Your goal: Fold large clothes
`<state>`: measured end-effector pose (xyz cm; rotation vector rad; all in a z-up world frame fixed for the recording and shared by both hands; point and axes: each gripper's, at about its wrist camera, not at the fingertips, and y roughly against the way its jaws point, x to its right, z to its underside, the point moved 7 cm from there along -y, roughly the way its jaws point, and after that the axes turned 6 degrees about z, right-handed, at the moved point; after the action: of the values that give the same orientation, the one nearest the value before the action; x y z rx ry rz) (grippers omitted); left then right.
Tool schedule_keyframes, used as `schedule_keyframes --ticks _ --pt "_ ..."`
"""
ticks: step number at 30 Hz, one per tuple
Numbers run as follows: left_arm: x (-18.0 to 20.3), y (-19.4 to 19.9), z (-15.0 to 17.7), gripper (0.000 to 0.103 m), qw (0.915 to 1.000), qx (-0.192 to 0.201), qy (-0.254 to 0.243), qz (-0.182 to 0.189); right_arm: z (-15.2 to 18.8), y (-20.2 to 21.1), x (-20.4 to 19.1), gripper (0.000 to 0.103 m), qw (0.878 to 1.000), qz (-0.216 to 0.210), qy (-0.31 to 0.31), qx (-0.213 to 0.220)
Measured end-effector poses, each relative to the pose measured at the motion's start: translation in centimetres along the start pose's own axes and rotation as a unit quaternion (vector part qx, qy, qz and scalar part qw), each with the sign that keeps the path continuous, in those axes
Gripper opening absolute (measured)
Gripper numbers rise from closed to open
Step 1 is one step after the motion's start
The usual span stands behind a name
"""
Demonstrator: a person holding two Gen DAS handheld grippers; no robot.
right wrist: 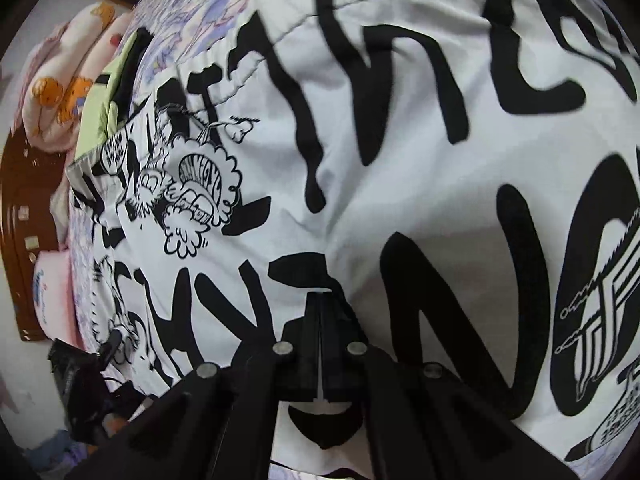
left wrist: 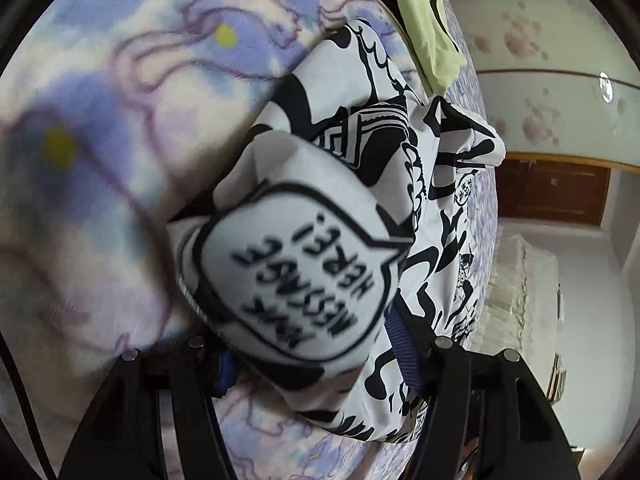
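Left gripper [left wrist: 316,350]: its 2 fingers stand well apart. A bunched fold of the white garment [left wrist: 304,264] with black cartoon print sits between them and just ahead, with a speech-bubble print facing the camera. The fabric does not look pinched; whether it touches either finger, cannot tell. A blue strap [left wrist: 404,344] shows just inside the right-hand finger.

Beyond the fingertips the garment runs away in a rumpled strip across a bedspread [left wrist: 120,100] with a purple and blue flower pattern. A pale green cloth [left wrist: 428,20] lies past the garment's far end. To the right of the fingers: a wall and dark wooden furniture, blurred.

Right gripper [right wrist: 321,300]: fingers closed together, only a thin slit between them. The tips press down on the flat white garment [right wrist: 400,140], which fills the view ahead and to both sides. Whether any cloth is pinched in the slit, cannot tell.

Far left of these fingers: pink pillows [right wrist: 60,112] with an orange bear print, against a brown headboard [right wrist: 24,208].
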<state>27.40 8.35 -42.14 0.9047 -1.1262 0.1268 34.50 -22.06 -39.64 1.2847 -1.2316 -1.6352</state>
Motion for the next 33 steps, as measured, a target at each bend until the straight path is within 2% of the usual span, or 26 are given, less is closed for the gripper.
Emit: schedule_keyframes --ticks 5,9,10,12,14,17,21,24,27,33 --pt "0.0 -0.4 -1.2 0.061 0.9998 0.008 0.003 0.019 0.1 0.3 1.8 0.0 0.999 -0.015 -0.042 0.003" --pt "0.1 -0.6 -2.8 0.057 0.999 0.039 0.014 0.013 0.3 0.2 1.7 0.0 0.999 0.0 -0.053 0.002" --pt "0.1 -0.6 -3.1 0.05 0.9986 0.049 0.014 0.008 0.3 0.2 1.6 0.0 0.998 0.003 -0.055 0.001" --pt "0.1 -0.6 -3.8 0.045 0.9978 0.063 0.019 0.001 0.2 0.0 1.0 0.0 0.998 0.007 -0.061 0.001" --pt "-0.3 -0.5 -3.8 0.035 0.9967 0.075 0.032 0.005 0.2 -0.1 1.0 0.0 0.998 0.01 -0.064 0.002" --pt "-0.2 0.1 -3.6 0.028 0.996 0.079 0.033 0.024 0.3 -0.2 0.7 0.0 0.998 0.013 -0.069 0.008" --pt "1.9 1.0 -3.3 0.023 0.9964 0.069 0.002 0.048 0.3 -0.4 0.3 0.0 0.997 0.014 -0.073 0.014" --pt "5.0 1.4 -3.1 0.023 0.9954 0.064 -0.059 0.04 0.3 -0.5 0.0 0.0 0.998 0.016 -0.065 0.014" --pt "8.6 1.9 -2.4 0.023 0.9895 0.065 -0.119 0.051 0.3 -0.5 0.0 0.0 0.998 0.011 -0.064 0.014" --pt "14.4 2.3 -0.2 0.021 0.9767 0.058 -0.188 0.086 0.5 -0.4 0.2 0.0 0.998 -0.001 -0.055 0.024"
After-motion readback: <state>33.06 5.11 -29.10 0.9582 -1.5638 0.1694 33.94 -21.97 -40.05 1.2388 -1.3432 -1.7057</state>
